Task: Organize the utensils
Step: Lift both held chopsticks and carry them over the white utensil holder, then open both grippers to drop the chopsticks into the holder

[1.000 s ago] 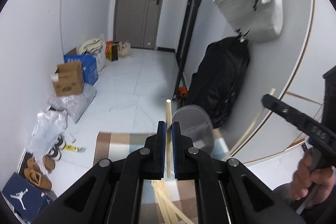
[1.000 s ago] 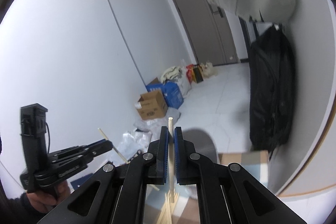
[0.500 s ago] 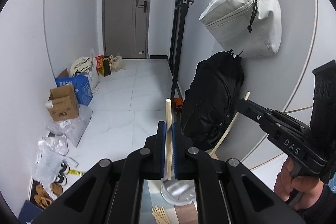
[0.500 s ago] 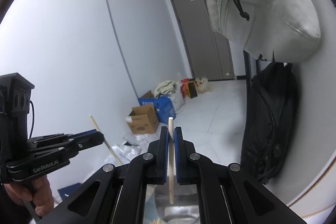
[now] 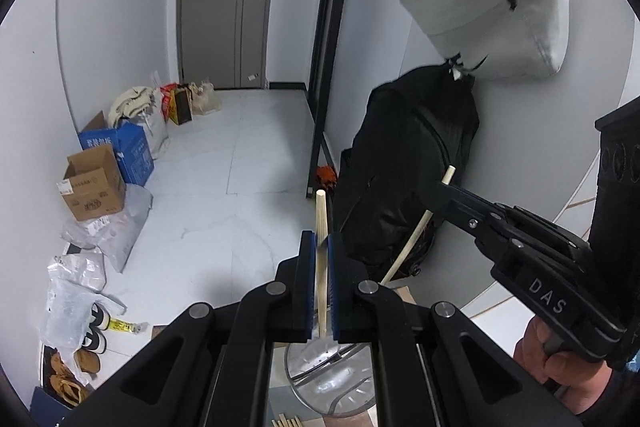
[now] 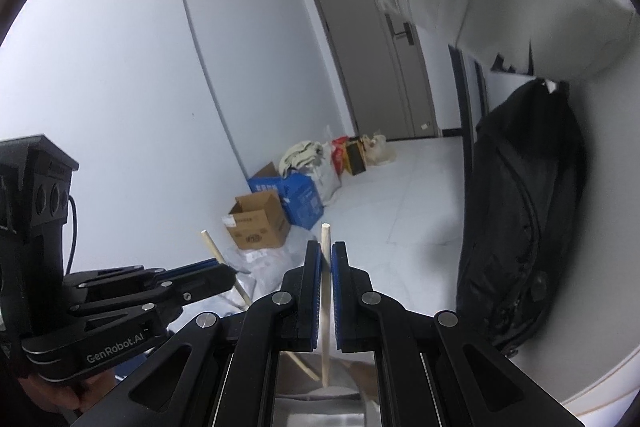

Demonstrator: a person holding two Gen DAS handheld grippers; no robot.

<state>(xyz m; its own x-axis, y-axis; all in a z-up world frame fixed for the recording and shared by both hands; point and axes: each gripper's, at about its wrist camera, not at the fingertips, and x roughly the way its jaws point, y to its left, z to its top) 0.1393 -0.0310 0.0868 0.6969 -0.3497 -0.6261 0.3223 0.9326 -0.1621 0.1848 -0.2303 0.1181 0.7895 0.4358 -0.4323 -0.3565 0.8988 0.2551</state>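
A metal holder (image 5: 320, 375) stands below both chopsticks (image 5: 321, 227), loose sticks (image 5: 286, 421) before it.

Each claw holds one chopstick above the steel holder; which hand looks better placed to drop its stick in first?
Probably left: its chopstick tip hangs over the steel holder opening. The right claw's chopstick also ends near the rim.

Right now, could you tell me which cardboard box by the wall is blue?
The farther box, standing behind the plain brown box, is blue.
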